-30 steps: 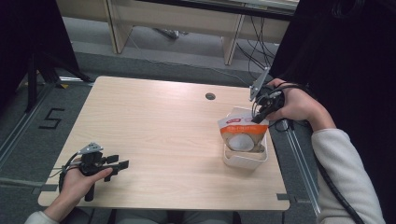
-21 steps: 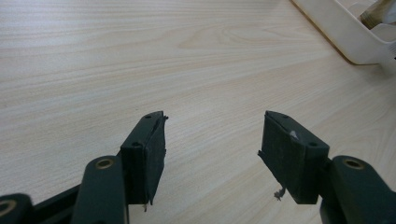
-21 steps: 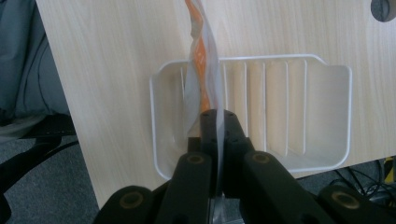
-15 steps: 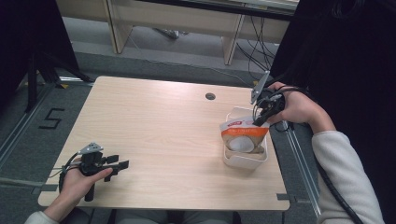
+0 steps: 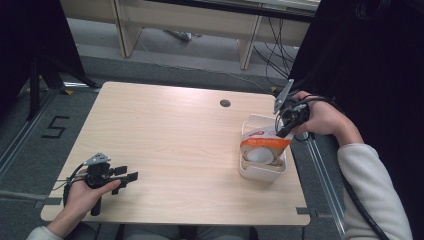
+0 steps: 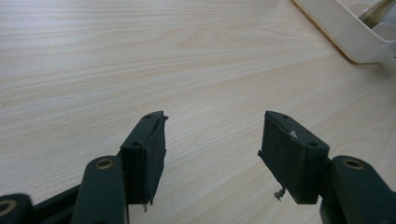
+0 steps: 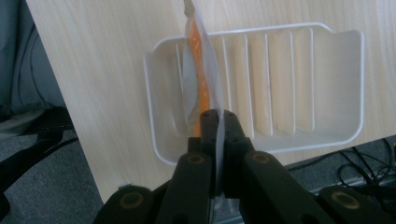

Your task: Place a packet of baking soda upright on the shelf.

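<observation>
Right gripper view: right tongs (image 7: 218,122) pinched shut on top edge of orange-and-white packet (image 7: 201,70), held upright over white slotted rack (image 7: 348,84) at counter (image 5: 165,135) edge, likely for slotting in; left tongs (image 6: 212,140) open, empty, resting idle.

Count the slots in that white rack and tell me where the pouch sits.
About 7, side by side across the white rack, judging by the right gripper view; the pouch may hide another. The orange-and-white pouch stands in a slot near one end, pinched by the right gripper.
</observation>
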`<state>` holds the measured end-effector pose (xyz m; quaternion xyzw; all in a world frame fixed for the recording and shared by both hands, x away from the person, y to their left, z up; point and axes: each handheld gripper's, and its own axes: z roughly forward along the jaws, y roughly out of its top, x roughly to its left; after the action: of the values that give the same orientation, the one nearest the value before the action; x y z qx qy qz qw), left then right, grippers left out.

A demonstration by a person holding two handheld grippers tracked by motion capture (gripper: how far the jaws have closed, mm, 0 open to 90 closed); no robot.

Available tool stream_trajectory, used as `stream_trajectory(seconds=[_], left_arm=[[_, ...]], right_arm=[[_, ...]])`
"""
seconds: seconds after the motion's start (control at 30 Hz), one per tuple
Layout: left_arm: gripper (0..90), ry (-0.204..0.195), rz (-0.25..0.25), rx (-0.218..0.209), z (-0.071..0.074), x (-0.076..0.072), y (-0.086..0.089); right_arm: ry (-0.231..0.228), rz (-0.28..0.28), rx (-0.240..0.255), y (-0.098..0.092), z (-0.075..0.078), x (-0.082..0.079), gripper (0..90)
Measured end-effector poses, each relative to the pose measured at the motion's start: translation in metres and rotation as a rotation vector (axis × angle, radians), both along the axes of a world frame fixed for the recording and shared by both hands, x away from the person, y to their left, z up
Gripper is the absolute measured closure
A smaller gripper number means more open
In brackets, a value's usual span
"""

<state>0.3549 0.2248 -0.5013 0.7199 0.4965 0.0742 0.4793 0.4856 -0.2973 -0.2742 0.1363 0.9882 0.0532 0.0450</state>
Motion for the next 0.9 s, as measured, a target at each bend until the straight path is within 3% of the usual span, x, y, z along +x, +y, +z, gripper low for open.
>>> stream_trajectory(seconds=[0.9], left_arm=[[39.1, 0.0, -0.003, 0.005, 0.0, 0.0, -0.001]], right_arm=[[0.04, -0.026, -0.051, -0.002, -0.035, 0.006, 90.0]])
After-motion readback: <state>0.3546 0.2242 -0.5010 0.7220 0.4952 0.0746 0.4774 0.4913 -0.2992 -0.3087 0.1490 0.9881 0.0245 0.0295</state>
